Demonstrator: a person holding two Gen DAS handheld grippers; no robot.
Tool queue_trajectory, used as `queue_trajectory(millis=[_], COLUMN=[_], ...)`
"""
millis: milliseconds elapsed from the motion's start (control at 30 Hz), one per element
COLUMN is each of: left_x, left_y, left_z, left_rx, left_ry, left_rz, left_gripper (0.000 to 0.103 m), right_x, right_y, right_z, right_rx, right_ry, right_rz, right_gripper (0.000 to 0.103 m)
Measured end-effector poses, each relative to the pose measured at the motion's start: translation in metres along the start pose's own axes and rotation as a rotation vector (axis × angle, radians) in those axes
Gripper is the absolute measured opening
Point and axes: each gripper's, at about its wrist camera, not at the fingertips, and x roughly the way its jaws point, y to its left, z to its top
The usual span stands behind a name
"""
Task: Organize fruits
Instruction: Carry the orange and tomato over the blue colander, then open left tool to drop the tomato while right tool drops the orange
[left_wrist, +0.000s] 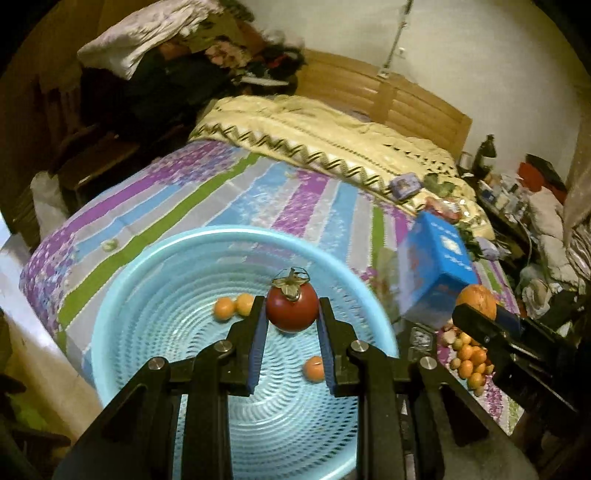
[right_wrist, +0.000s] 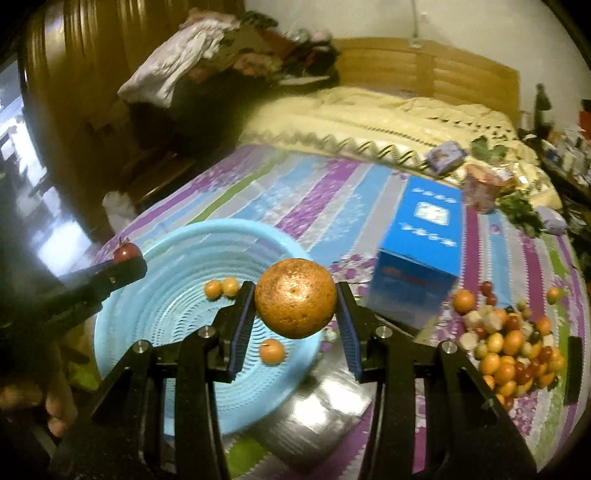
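The left hand-held gripper (left_wrist: 291, 314) pinches a red tomato (left_wrist: 291, 308) with a dried green calyx between its blue pads, holding it above the light blue basket (left_wrist: 147, 266) that sits on the striped bedspread (left_wrist: 221, 192). Three small orange fruits lie in the basket: a pair (left_wrist: 234, 306) touching each other at about 10 o'clock from the tomato and a single one (left_wrist: 314, 368) at about 5 o'clock from it. The right hand-held gripper (right_wrist: 295, 304) is clamped on a large rough-skinned orange (right_wrist: 295, 298), held over the basket's right rim in the right wrist view. At 3 o'clock of the basket a blue box (right_wrist: 424, 254) stands on the bed, and at about 4 o'clock of that box a pile of mixed small fruits (right_wrist: 513, 350), orange, red and pale, lies on the bedspread. A cream quilt (left_wrist: 332, 140) covers the far end of the bed, against a wooden headboard (left_wrist: 406, 103).
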Motion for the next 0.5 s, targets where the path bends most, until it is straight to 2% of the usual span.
queue_trajectory(millis=[233,500], left_x=[0.021,0.057], left_y=[0.031,0.061], left_z=[0.001,0.005], left_rx=[-0.035,-0.063], left_ry=[0.087,0.239], left_rz=[0.018,0.016], left_gripper=[0.026,0.026], right_x=[0.037,0.081], right_y=[0.020,0.029], right_z=[0.010,0.013], right_rx=[-0.034,-0.045], right_ry=[0.134,0.327], right_rz=[0.070,0.132], right_gripper=[0.044,0.044])
